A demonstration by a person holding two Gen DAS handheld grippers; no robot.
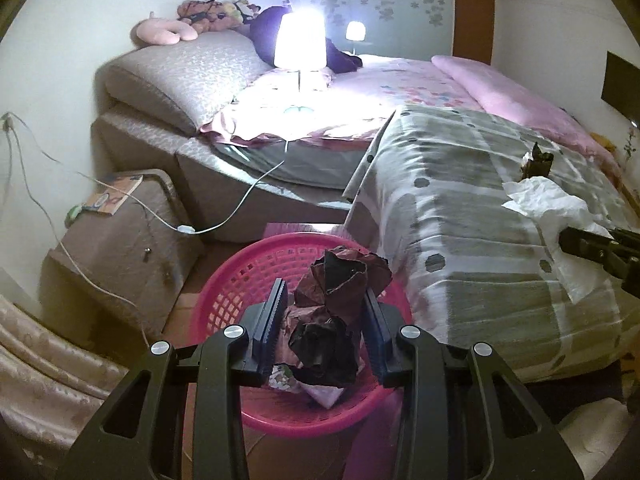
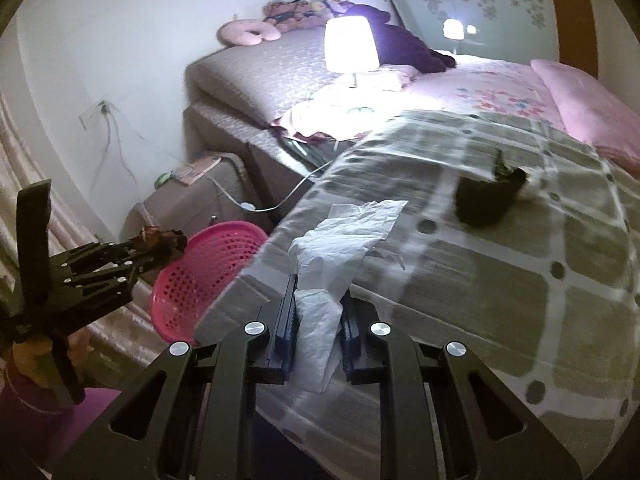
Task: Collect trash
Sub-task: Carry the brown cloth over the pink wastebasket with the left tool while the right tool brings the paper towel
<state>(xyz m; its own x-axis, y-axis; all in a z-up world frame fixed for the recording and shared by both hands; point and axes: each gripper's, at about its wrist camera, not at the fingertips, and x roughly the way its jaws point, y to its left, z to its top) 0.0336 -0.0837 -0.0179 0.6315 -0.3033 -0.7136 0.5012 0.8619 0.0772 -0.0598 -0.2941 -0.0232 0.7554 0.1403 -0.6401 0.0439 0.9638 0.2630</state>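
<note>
Hanging over basket [image 1: 224, 280]: crumpled paper [image 1: 336, 312] (between left tool [image 1: 326, 300])

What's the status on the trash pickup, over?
Left gripper shut on dark crumpled paper, over the pink basket. Right gripper shut on white tissue on the bed. Dark wrapper left on the blanket. Nothing in the way.

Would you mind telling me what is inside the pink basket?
The pink basket shows a pale, patterned scrap at its bottom. The dark crumpled paper in the left hand-held gripper above hides the rest.
</note>
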